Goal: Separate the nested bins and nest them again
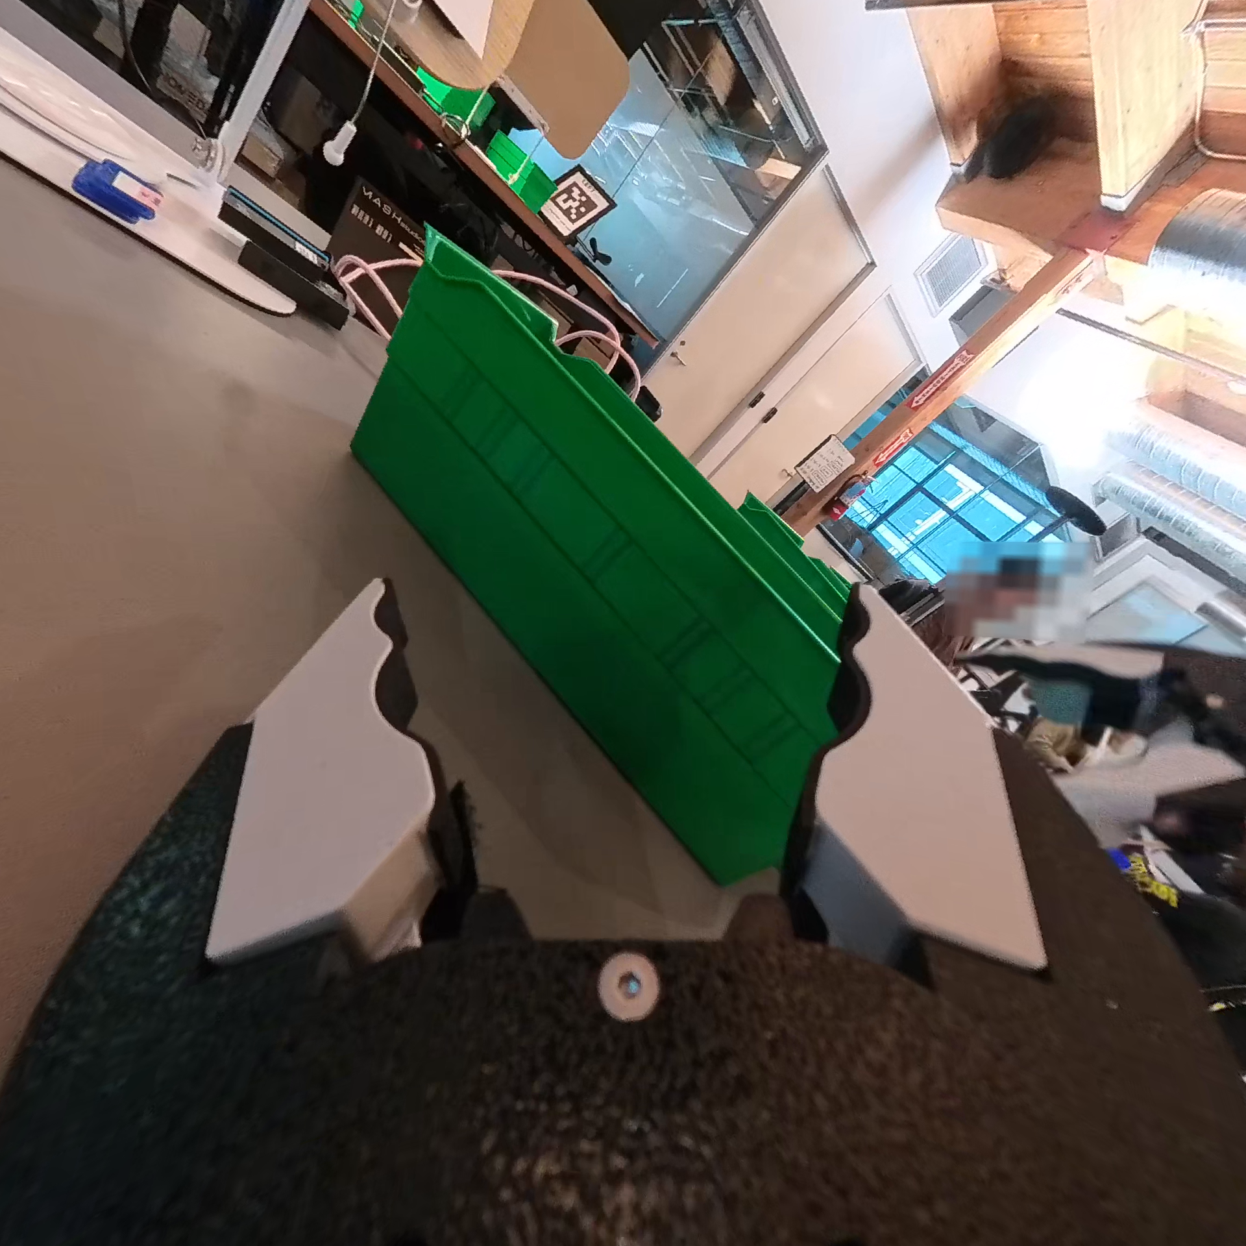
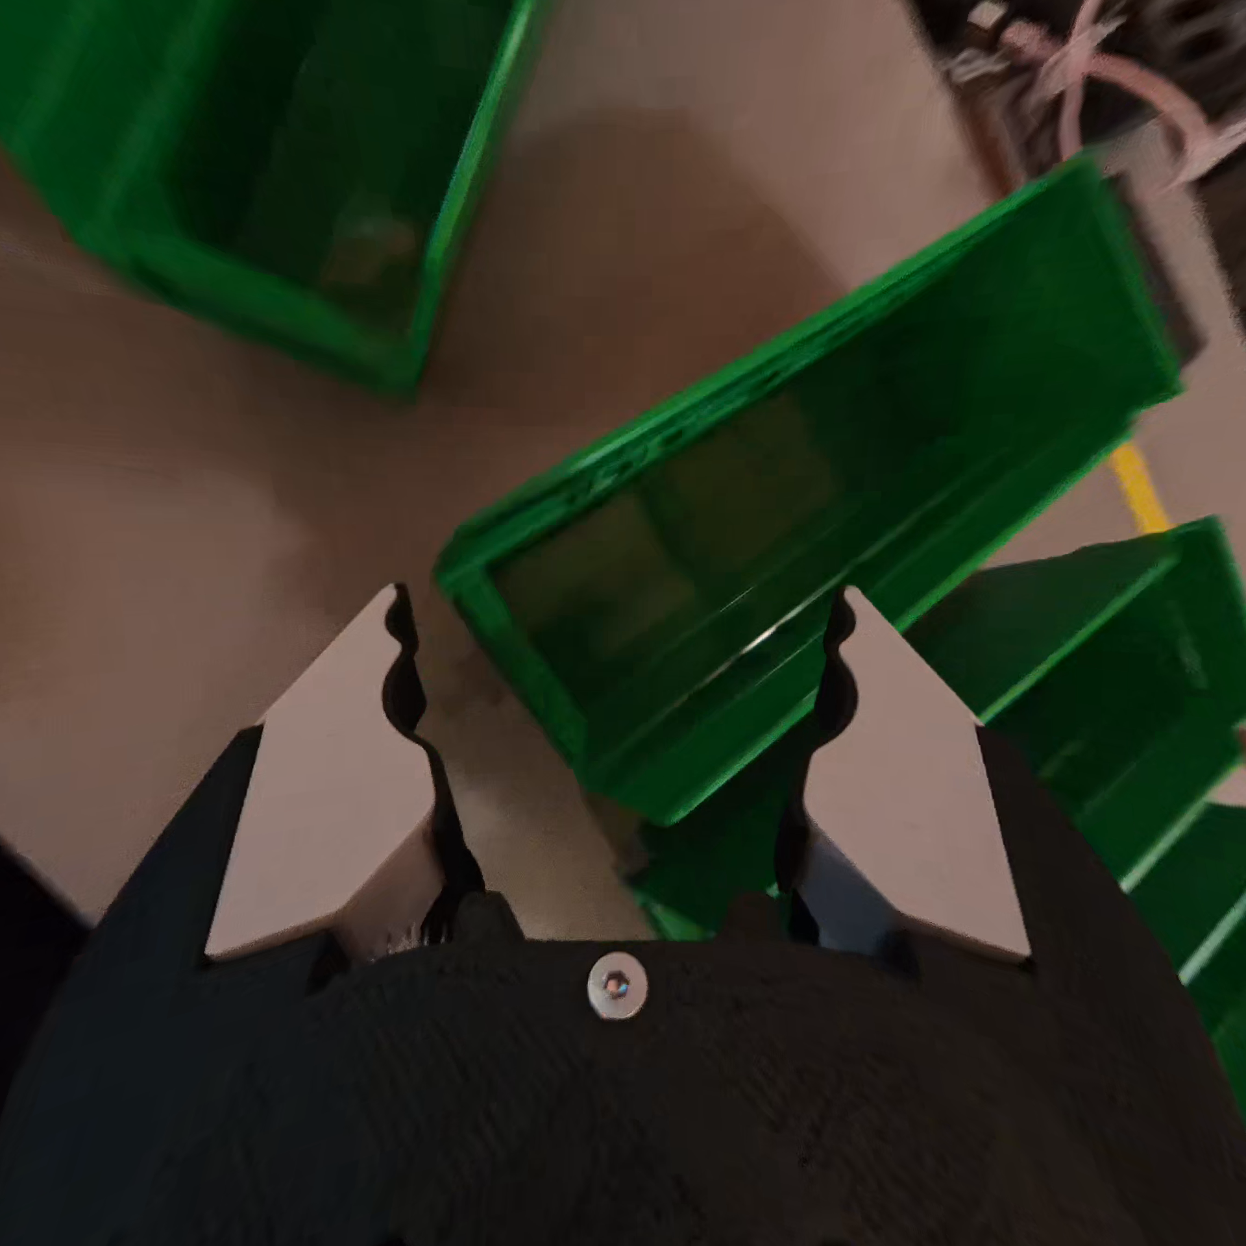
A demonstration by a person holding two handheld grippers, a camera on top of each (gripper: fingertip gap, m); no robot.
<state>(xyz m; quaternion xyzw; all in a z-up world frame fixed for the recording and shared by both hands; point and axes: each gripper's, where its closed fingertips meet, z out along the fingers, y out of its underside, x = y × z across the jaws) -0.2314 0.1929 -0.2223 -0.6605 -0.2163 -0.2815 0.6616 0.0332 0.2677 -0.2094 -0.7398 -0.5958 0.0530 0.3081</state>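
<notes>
Bins (image 2: pixel 809 539) lie apart (blurred, seemingly three) — beneath spread right tongs (image 2: pixel 620 600).

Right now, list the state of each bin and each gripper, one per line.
left gripper: open, holding nothing, level with a bin's side wall.
right gripper: open, holding nothing, above the bins.
side-on green bin: on the table, not gripped.
middle green bin: upright, alone, not nested.
upper-left green bin: upright, apart from the others.
lower-right green bin: partly cut off; nesting unclear.
</notes>
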